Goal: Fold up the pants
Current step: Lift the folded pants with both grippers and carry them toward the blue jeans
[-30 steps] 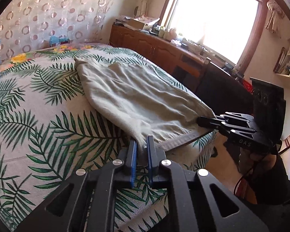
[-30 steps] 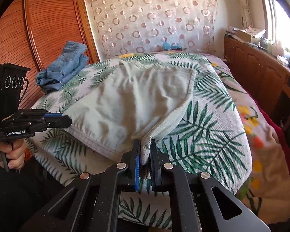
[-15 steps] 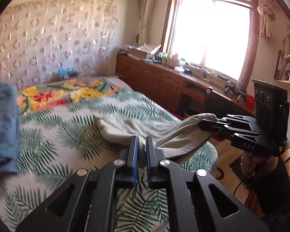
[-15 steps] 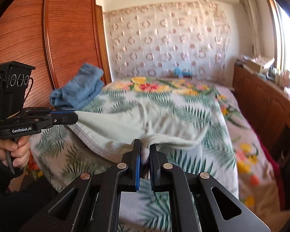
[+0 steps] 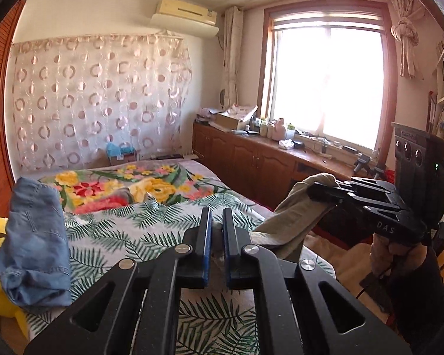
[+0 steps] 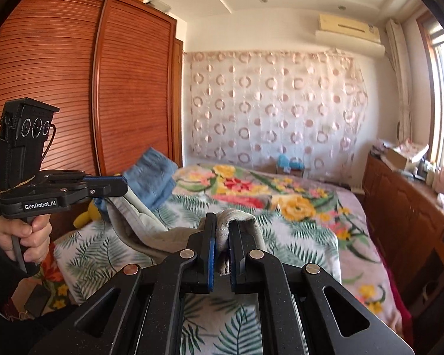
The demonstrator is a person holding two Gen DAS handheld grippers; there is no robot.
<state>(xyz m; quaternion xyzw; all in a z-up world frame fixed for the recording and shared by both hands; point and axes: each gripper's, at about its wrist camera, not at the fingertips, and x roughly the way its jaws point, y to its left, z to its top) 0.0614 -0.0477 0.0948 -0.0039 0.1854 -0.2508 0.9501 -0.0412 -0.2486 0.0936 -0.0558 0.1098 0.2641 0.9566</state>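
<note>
The pale grey-green pants (image 5: 293,219) hang in the air between my two grippers, lifted off the bed. My left gripper (image 5: 217,222) is shut on one end of the waistband; it also shows at the left of the right wrist view (image 6: 115,188). My right gripper (image 6: 221,230) is shut on the other end, with cloth (image 6: 239,222) bunched between and over its fingers; it shows at the right of the left wrist view (image 5: 316,190). The rest of the pants droops below both views.
The bed (image 5: 127,230) with a palm-leaf and flower cover lies ahead. Folded blue jeans (image 5: 35,245) sit on its left side over a yellow soft toy (image 6: 85,216). A wooden cabinet (image 5: 251,162) runs under the window; a wooden wardrobe (image 6: 74,88) stands at left.
Both grippers have risen with the pants, lifting the cloth from lying flat on the bed to hanging in the air. The views have tilted up toward the walls.
</note>
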